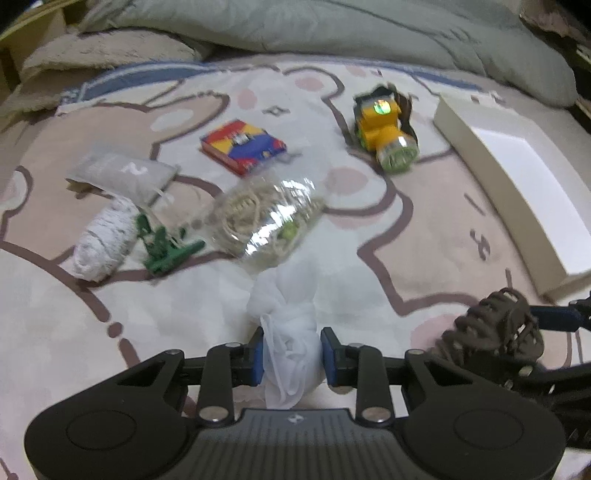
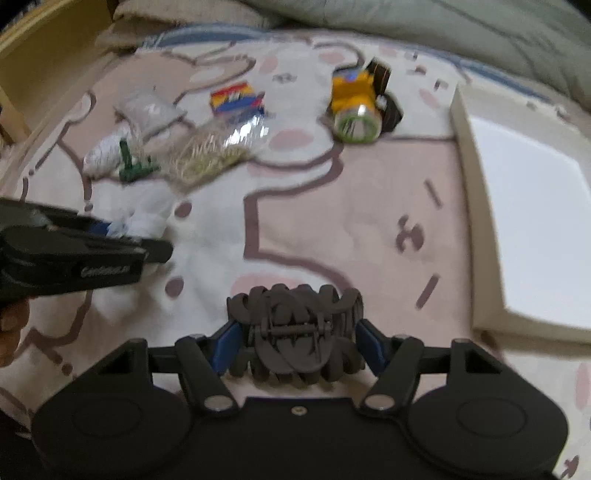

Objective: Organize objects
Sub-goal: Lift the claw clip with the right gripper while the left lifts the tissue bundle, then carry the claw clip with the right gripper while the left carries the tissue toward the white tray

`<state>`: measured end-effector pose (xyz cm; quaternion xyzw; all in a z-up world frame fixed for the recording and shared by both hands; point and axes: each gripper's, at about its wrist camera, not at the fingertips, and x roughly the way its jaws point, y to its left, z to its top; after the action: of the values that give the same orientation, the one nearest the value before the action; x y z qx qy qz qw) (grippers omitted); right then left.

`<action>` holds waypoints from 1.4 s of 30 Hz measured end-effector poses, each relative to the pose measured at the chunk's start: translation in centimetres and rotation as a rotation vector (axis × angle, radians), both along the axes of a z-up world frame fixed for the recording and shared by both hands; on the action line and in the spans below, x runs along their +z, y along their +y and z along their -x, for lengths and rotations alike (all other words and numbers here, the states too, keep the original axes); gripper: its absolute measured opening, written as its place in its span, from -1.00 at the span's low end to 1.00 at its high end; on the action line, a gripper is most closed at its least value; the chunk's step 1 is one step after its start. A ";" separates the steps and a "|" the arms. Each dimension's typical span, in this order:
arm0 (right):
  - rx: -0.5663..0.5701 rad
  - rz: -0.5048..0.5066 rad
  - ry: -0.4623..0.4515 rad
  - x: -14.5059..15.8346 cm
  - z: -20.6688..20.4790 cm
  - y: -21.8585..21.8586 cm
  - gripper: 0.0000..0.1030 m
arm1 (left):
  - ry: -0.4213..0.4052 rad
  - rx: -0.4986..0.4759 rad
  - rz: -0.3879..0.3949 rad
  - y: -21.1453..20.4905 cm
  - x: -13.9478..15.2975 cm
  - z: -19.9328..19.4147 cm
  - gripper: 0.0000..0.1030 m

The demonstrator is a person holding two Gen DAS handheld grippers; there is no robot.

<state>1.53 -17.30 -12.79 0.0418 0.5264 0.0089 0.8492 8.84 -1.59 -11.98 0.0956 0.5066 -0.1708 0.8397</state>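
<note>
My left gripper (image 1: 291, 354) is shut on the knotted white neck of a clear plastic bag (image 1: 266, 218) holding coiled string; the bag hangs forward over the bed. In the right wrist view the bag (image 2: 218, 147) lies left of centre, with the left gripper (image 2: 122, 236) at the left edge. My right gripper (image 2: 299, 339) is shut on a dark brown hair claw clip (image 2: 295, 332), held above the bedsheet. The clip (image 1: 495, 332) also shows at lower right in the left wrist view. A shallow white box (image 1: 517, 184) (image 2: 524, 206) lies open to the right.
On the cartoon bedsheet lie a yellow headlamp (image 1: 384, 129) (image 2: 354, 107), a colourful small box (image 1: 243, 144), a grey pouch (image 1: 122, 170), a white cloth roll (image 1: 103, 240) and a green plastic toy (image 1: 162, 247). A grey duvet (image 1: 332, 26) is bunched at the back.
</note>
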 end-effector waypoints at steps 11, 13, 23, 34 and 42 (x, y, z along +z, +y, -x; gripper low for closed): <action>-0.111 -0.020 -0.191 5.2 0.3 -2.7 0.33 | -0.096 0.044 0.056 1.1 4.1 1.2 -0.38; -0.116 -0.008 -0.226 5.9 0.5 -2.9 0.33 | -0.121 0.046 0.060 1.2 4.9 1.6 -0.38; -0.088 0.043 -0.370 8.9 1.7 -2.2 0.33 | -0.237 0.077 0.087 1.8 8.6 3.4 -0.38; -0.102 0.063 -0.428 10.8 3.1 -1.7 0.33 | -0.318 0.086 0.080 2.1 10.5 5.0 -0.38; -0.090 0.079 -0.455 11.8 3.2 -1.5 0.33 | -0.336 0.073 0.066 1.5 11.2 4.6 -0.38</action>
<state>-1.70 -18.83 -1.00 0.0288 0.3190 -0.0403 0.9465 4.24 -0.06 -0.79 0.0765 0.3564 -0.1383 0.9209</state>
